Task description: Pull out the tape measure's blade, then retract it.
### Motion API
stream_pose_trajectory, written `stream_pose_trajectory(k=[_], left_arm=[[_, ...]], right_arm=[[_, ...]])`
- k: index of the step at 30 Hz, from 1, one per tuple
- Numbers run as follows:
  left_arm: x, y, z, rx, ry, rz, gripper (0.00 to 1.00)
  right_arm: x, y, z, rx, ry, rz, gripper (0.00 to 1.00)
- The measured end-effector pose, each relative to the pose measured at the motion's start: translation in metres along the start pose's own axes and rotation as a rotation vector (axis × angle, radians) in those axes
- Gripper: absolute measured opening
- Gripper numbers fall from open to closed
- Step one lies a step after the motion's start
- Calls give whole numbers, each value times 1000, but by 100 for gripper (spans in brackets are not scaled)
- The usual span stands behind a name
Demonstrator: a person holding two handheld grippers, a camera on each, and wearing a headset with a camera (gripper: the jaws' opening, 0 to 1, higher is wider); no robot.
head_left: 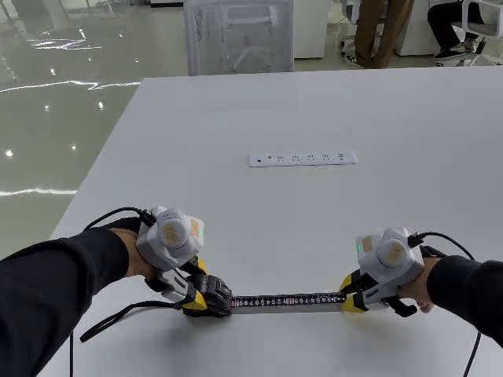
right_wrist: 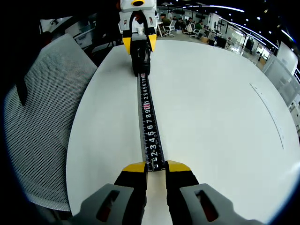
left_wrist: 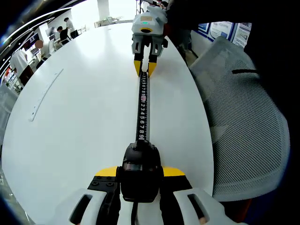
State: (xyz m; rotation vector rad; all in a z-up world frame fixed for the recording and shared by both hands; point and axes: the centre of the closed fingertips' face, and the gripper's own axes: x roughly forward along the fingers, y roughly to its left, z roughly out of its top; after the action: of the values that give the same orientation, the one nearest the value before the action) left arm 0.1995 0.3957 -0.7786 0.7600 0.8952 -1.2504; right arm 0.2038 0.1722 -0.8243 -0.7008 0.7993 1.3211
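Note:
A black tape measure case (head_left: pixel 209 296) rests on the white table near its front edge, and my left gripper (head_left: pixel 198 297) is shut on it; the case (left_wrist: pixel 139 171) sits between the yellow-tipped jaws in the left gripper view. The numbered blade (head_left: pixel 287 301) runs out to the right, flat along the table. My right gripper (head_left: pixel 347 301) is shut on the blade's end; in the right gripper view the blade (right_wrist: pixel 149 123) stretches from the right gripper (right_wrist: pixel 155 167) to the case (right_wrist: pixel 139 55). In the left gripper view the blade (left_wrist: pixel 142 103) reaches the right gripper (left_wrist: pixel 144 68).
A white power strip (head_left: pixel 302 159) lies mid-table, beyond the grippers. A mesh chair (head_left: pixel 238 35) stands at the far table edge, with people's legs (head_left: pixel 381 31) behind. Black cables (head_left: pixel 118 316) trail from both grippers. The table's front edge (left_wrist: pixel 206 136) is close, with another mesh chair (left_wrist: pixel 246 122) beside it.

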Motion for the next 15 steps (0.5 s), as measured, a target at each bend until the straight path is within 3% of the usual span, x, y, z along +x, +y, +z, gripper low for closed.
stream_pose_trajectory(k=[15], left_arm=[[0, 0, 0, 2, 3, 2, 28]], right_arm=[[-6, -1, -9, 8, 1, 0, 10]])
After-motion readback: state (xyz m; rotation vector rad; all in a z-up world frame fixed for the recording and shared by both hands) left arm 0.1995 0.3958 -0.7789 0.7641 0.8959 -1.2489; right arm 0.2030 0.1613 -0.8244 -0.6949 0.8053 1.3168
